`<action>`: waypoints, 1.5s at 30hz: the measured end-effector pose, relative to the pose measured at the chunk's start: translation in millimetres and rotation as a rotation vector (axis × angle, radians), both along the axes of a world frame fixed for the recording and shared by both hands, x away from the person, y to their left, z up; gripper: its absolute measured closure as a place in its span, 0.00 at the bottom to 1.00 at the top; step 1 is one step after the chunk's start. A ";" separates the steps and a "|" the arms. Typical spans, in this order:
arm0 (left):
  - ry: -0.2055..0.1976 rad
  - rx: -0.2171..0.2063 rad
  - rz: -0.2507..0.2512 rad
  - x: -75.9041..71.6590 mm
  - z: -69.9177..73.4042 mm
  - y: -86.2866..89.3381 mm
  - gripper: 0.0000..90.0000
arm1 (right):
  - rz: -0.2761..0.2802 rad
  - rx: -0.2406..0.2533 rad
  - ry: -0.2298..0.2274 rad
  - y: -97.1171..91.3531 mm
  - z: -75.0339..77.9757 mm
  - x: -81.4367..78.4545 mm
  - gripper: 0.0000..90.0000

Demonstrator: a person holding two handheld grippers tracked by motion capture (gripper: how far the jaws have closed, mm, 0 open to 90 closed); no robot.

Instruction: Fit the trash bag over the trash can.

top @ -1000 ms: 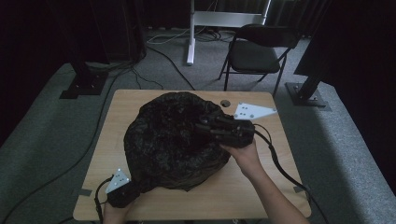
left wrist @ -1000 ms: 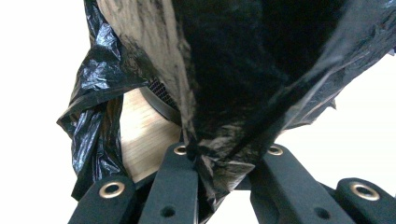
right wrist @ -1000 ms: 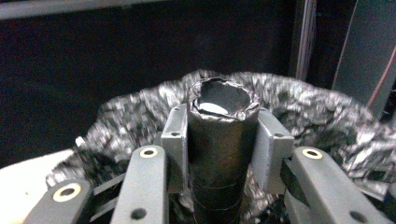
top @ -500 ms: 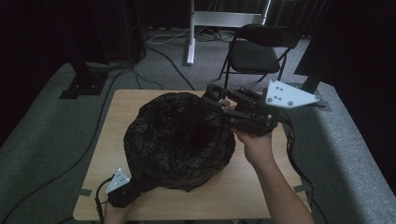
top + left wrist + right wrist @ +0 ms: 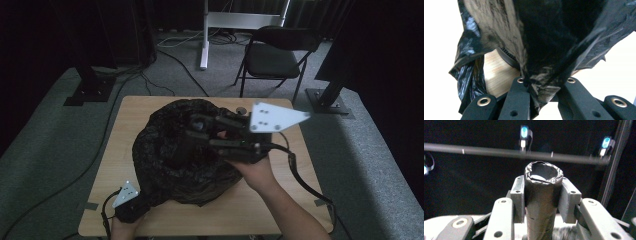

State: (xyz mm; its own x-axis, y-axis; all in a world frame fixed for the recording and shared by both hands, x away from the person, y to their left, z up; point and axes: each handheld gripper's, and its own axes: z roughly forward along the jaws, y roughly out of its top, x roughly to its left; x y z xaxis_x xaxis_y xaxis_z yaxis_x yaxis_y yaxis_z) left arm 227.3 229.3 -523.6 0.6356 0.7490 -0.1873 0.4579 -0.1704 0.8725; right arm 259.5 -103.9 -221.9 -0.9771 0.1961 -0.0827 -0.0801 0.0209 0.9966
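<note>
We observe a crumpled black plastic bag lying across the middle of the wooden table. The left gripper rests at the near left edge of the table. Its jaws are closed on a gathered fold of the bag's film, and the left gripper view confirms the pinch, with the bag rising from between the two jaws.

The right gripper is held above the bag, pointing toward the left side of the high view. Its jaws clamp a dark cardboard tube on both sides. The tube stands along the jaws, with its open, crinkled end past the fingertips. We see the person's right hand gripping the tool body.
</note>
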 end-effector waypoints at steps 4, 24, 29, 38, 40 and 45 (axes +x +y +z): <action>-0.023 -0.014 0.005 -1.2 3.3 3.5 0.93 | 0.003 -0.066 0.039 12.8 -22.3 3.8 0.69; -0.056 -0.018 0.002 -2.5 6.7 2.6 1.00 | -0.095 -0.231 0.265 10.9 -79.1 37.7 0.70; -0.057 -0.024 -0.001 -1.4 7.0 2.2 1.00 | -0.104 -0.268 0.282 13.8 -81.9 38.4 0.70; -0.066 -0.024 0.003 -1.7 7.7 2.2 1.00 | -0.101 -0.331 0.247 16.5 -85.2 36.7 0.70; -0.060 -0.024 0.003 -1.6 7.0 2.8 1.00 | -0.100 -0.285 0.223 9.3 -76.0 37.2 0.70; -0.056 -0.025 0.003 -1.1 6.0 1.9 1.00 | -0.131 -0.209 0.196 -4.3 -57.5 43.4 0.70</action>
State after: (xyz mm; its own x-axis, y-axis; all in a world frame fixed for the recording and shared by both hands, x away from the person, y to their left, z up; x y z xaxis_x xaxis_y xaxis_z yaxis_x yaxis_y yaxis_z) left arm 226.3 231.2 -517.6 0.6431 0.7466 -0.1701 0.4084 -0.1465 0.9010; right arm 302.9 -108.1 -279.4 -0.9459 0.3201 0.0533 0.1302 0.2242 0.9658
